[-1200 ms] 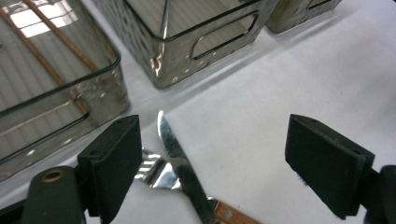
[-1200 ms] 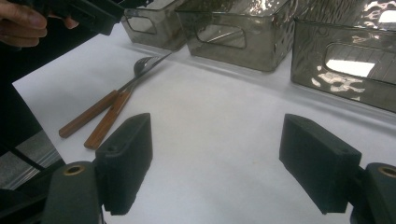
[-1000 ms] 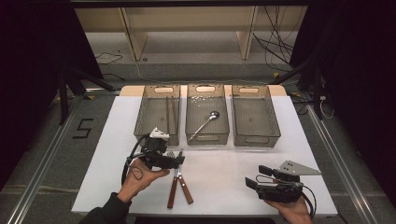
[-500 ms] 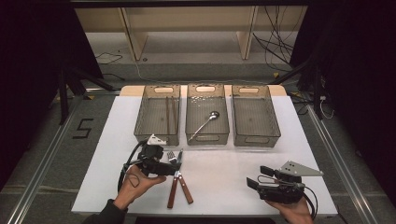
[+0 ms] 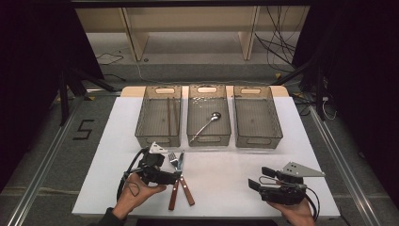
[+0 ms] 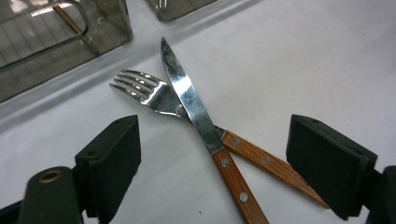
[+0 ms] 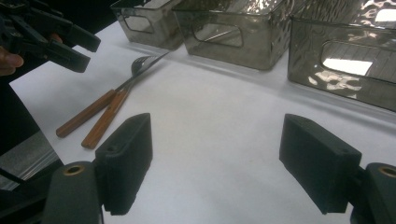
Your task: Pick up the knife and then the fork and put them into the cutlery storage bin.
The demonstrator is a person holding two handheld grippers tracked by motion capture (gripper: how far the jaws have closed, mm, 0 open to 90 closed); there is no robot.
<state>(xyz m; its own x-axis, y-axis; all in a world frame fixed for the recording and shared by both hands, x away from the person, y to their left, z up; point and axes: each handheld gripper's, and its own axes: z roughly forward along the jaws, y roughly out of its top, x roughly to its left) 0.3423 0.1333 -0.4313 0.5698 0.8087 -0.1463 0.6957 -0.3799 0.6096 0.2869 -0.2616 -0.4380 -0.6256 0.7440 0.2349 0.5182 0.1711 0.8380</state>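
My left gripper (image 6: 212, 154) hovers with jaws spread wide over the crossed knife (image 6: 196, 109) and fork (image 6: 149, 91), straddling them so I can likely pinch one handle. They lie on the white worktop (image 5: 226, 169) before the bins (image 5: 208, 115). My right gripper (image 5: 261, 181), jaws apart, waits empty.

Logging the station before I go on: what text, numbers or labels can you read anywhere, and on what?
"5": dark figure marked on the grey floor, left of the white table.
No readable marks on the bins, knife or fork.
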